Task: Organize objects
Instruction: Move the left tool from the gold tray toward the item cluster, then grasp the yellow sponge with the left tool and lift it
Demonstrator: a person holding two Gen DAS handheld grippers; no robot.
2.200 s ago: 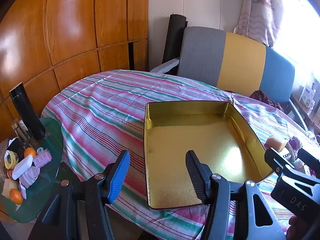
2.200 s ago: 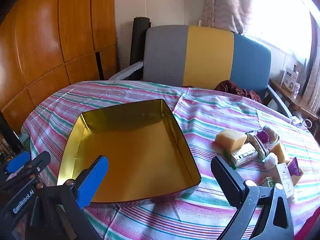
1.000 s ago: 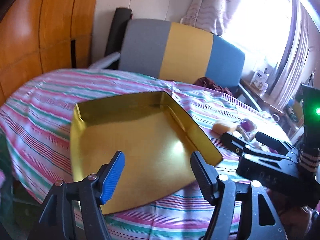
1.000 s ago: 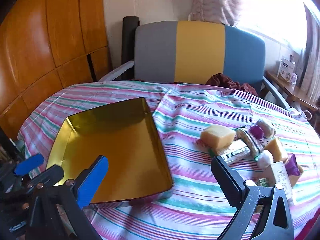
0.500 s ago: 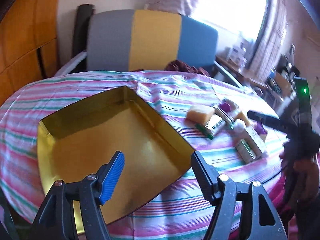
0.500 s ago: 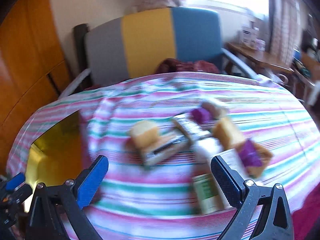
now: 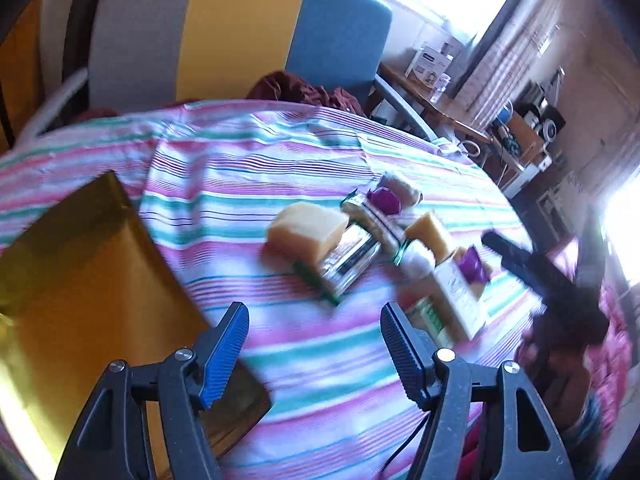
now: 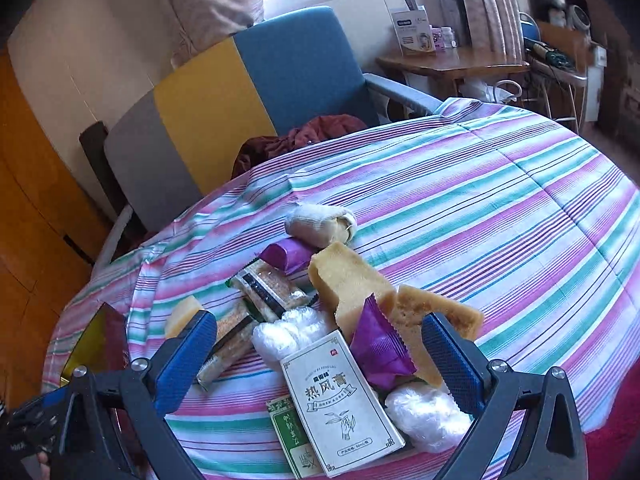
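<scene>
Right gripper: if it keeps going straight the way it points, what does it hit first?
Likely the white box lying between the open fingers of the right gripper, with the purple packet just beyond; depth is hard to judge.
</scene>
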